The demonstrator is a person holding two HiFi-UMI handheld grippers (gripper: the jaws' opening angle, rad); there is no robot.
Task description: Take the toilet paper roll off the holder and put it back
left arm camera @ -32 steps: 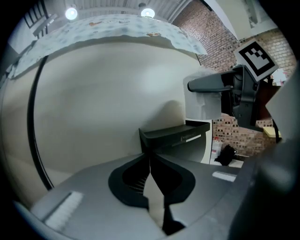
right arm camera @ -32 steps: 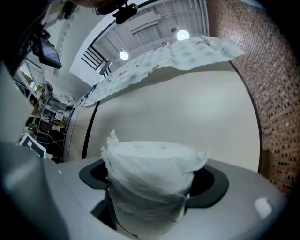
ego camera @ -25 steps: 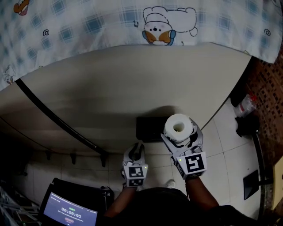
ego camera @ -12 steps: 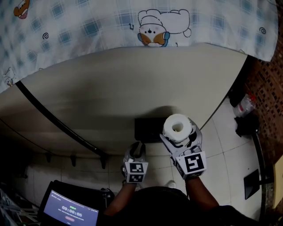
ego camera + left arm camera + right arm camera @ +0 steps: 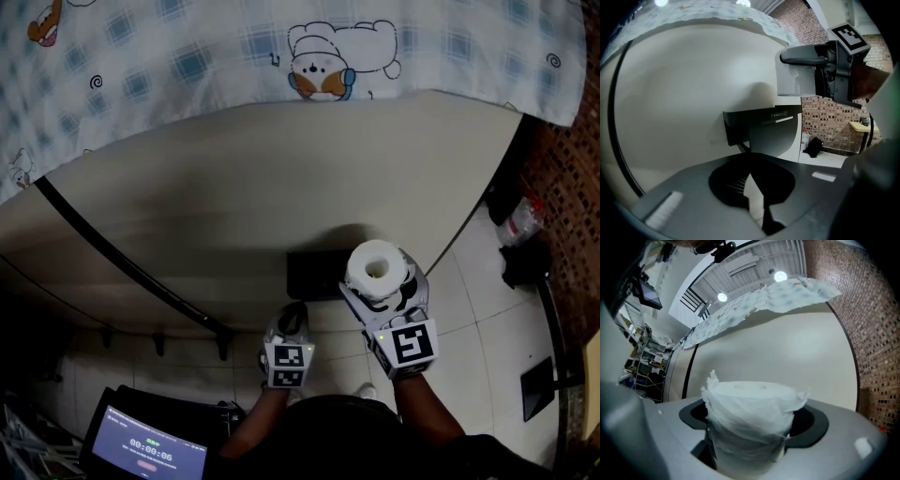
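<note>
White paper roll [image 5: 378,267] stands upright between the fingers of the right gripper [image 5: 380,284]. They clamp it on both sides, and its core hole faces up. A black holder [image 5: 313,274] is fixed to the cream wall [image 5: 281,178] just left of those fingers; the roll is beside it, not on it. The left gripper [image 5: 292,317] sits below the holder, its fingers closed together with nothing between them. Their tips are aimed at the holder and stop short of it.

toilet paper roll [image 5: 377,270]: white | holder [image 5: 314,277]: black | cloth [image 5: 169,56]: blue checks (cartoon animals) | wall [image 5: 244,178]: cream
</note>
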